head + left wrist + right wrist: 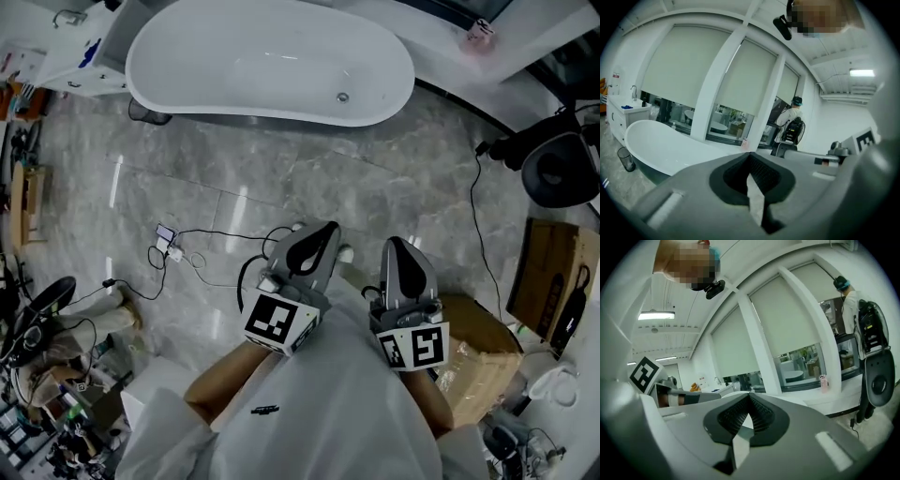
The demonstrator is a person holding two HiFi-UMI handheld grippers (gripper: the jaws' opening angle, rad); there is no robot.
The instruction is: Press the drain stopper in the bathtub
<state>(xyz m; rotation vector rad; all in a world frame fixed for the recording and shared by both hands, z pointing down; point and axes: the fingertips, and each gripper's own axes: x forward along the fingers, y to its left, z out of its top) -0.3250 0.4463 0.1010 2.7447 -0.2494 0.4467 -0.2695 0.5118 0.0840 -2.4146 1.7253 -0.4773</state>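
A white freestanding bathtub [272, 56] stands at the far side of the grey marble floor. Its small round metal drain stopper [343, 97] sits in the tub's bottom toward the right end. My left gripper [323, 231] and right gripper [395, 246] are held side by side close to my body, well short of the tub, and both are shut on nothing. In the left gripper view the shut left gripper [750, 157] points over the tub [661, 145]. In the right gripper view the shut right gripper [750, 398] points toward the windows, and the stopper is out of sight.
Cables and a power strip [169, 242] lie on the floor ahead left. A cardboard box [478, 361] sits at my right, with a black chair [560, 169] beyond it. A pink bottle [479, 33] stands on the window ledge. A person with a backpack [790, 124] stands further back.
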